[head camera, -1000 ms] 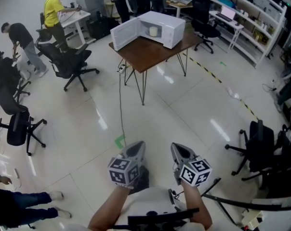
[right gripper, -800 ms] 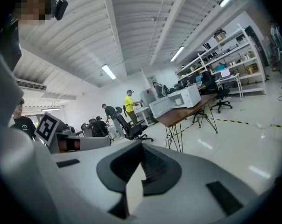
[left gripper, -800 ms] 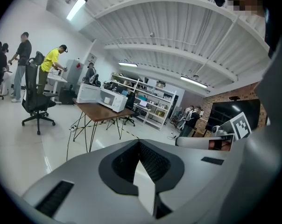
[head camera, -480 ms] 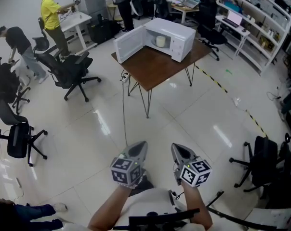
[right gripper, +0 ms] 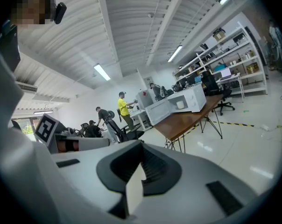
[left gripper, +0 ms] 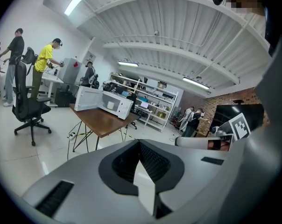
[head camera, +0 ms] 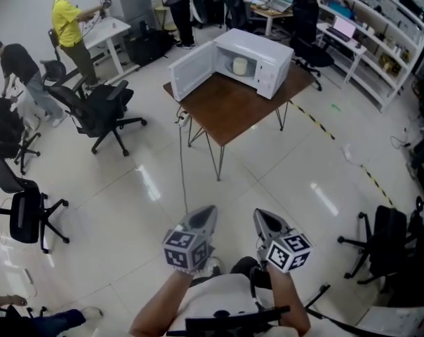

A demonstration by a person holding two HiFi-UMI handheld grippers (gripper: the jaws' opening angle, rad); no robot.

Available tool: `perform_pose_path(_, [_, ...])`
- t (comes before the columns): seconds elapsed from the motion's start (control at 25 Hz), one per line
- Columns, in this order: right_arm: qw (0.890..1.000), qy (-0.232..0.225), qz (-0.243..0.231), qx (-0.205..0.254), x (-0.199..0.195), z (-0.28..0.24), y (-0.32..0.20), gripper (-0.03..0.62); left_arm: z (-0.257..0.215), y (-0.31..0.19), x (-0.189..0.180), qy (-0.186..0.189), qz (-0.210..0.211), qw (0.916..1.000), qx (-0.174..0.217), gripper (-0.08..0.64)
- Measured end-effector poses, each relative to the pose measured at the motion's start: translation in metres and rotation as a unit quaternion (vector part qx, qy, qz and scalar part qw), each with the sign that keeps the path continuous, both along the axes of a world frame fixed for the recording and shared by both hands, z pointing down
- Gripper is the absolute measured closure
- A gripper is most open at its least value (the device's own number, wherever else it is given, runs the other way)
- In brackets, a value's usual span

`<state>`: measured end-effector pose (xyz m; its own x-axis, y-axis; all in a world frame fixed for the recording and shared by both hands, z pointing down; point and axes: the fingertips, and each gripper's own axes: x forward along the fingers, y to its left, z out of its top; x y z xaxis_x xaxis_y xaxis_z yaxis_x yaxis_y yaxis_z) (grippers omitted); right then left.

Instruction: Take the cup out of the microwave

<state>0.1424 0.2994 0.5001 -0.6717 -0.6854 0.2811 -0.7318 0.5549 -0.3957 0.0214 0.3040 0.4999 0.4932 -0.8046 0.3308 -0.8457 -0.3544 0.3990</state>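
Note:
A white microwave (head camera: 257,58) stands on a brown table (head camera: 229,111) well ahead of me, its door (head camera: 191,72) swung open to the left. Inside it sits a pale cup (head camera: 239,66), also small in the left gripper view as the cup (left gripper: 110,105) and in the right gripper view as the cup (right gripper: 180,105). Low in the head view my left gripper (head camera: 203,213) and right gripper (head camera: 262,217) are held side by side over the floor, far short of the table. Both are shut and hold nothing.
Black office chairs (head camera: 103,107) stand left of the table, and another chair (head camera: 380,241) is at the right. A cable (head camera: 182,153) hangs from the table's left corner to the floor. People (head camera: 68,23) work at desks at the back left. Shelves (head camera: 380,27) line the right wall.
The table and microwave have come nearer and lower in the head view as I walk toward them. Both grippers stay shut, side by side.

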Motion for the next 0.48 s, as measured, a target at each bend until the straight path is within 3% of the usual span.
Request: perform_pose_path(0.48, [1.000, 0.002, 0.002, 0.007, -0.028, 0.004, -0.100, 0.594, 0.015, -0.095, -0.024, -0.003, -0.012, 0.9998, -0.014, 0.566])
